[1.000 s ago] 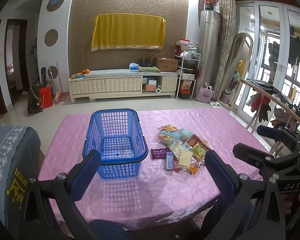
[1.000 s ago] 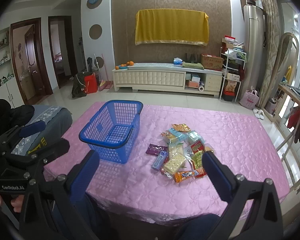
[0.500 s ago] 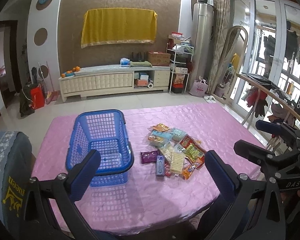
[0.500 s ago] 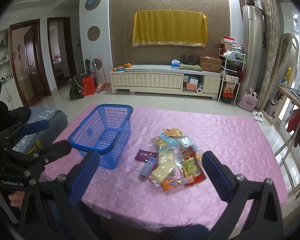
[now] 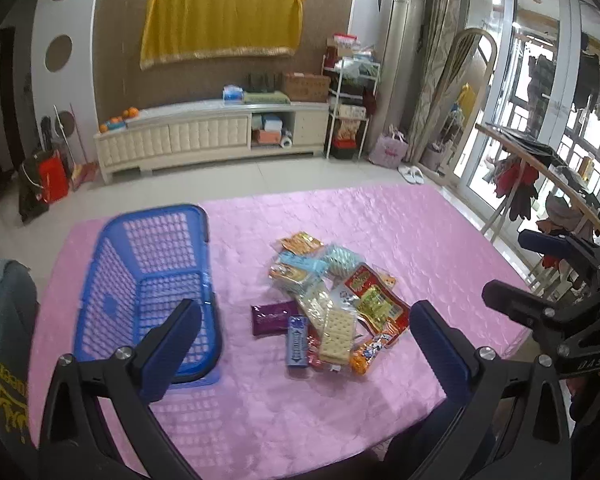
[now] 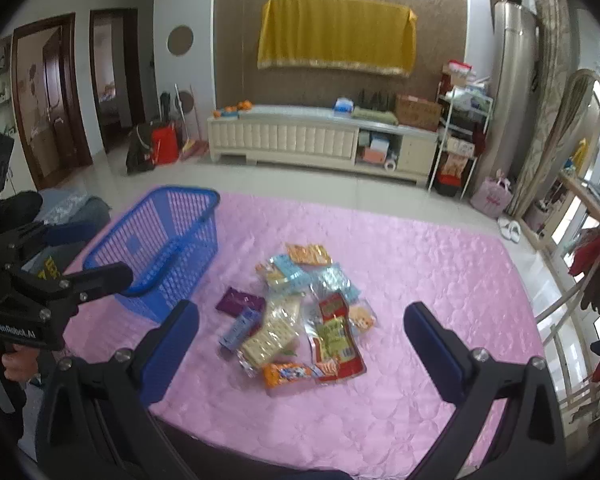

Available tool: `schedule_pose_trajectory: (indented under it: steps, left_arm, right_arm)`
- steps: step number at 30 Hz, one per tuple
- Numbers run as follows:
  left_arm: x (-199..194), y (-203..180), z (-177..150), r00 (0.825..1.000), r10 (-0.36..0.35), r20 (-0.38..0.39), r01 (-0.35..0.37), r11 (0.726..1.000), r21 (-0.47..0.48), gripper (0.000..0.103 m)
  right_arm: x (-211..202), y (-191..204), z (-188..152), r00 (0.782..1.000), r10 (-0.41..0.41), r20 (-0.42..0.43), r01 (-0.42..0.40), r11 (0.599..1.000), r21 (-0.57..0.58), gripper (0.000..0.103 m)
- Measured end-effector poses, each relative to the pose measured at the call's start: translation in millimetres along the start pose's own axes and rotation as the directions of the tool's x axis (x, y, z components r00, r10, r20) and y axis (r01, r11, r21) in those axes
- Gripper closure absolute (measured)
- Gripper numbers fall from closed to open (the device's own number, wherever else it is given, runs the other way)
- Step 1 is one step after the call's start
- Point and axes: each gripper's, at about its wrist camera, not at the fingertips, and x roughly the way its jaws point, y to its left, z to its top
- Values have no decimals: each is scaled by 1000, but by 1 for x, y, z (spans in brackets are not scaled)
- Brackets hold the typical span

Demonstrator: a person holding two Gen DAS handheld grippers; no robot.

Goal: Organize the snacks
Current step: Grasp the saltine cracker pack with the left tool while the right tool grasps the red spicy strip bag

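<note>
one basket (image 5: pixel 148 280), roughly ten snack packets (image 5: pixel 332 300)

Home living room. Far wall has patterned brown wallpaper (image 6: pixel 340 8) with a yellow cloth (image 6: pixel 336 46) hung across it, center top of the frame. Under it, a long cream TV cabinet (image 6: pixel 300 140) with oranges (image 6: pixel 236 107) on top. Wooden doors (image 6: pixel 56 92) at upper left open to other rooms. Tall standing air conditioner (image 5: pixel 400 60) and curtain at upper right; clothes hang by glass balcony doors (image 5: pixel 540 80) far right. Slippers (image 5: pixel 412 176) on tiled floor (image 5: pixel 220 182). Pink quilted cover (image 6: pixel 420 280) on the counter.
</note>
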Motion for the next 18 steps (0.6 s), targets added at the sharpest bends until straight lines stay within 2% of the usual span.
schedule_pose_trajectory:
  steps: [9,15,18]
  left_arm:
    - [68,-15,-9,992,-9,-124,13,1000,26,0]
    - [112,-19,-20,976,-56,-212,67,997,41,0]
    - [134,-23,-23,966,-60,-252,83,993,81,0]
  right_arm:
    - [58,-28,-22,992,28,-126,-25,999,23,0]
    - [85,-42,-36,982,27,-186,-17,998,53,0]
    - [100,-48,-45,977,16,-211,1,997,79,0]
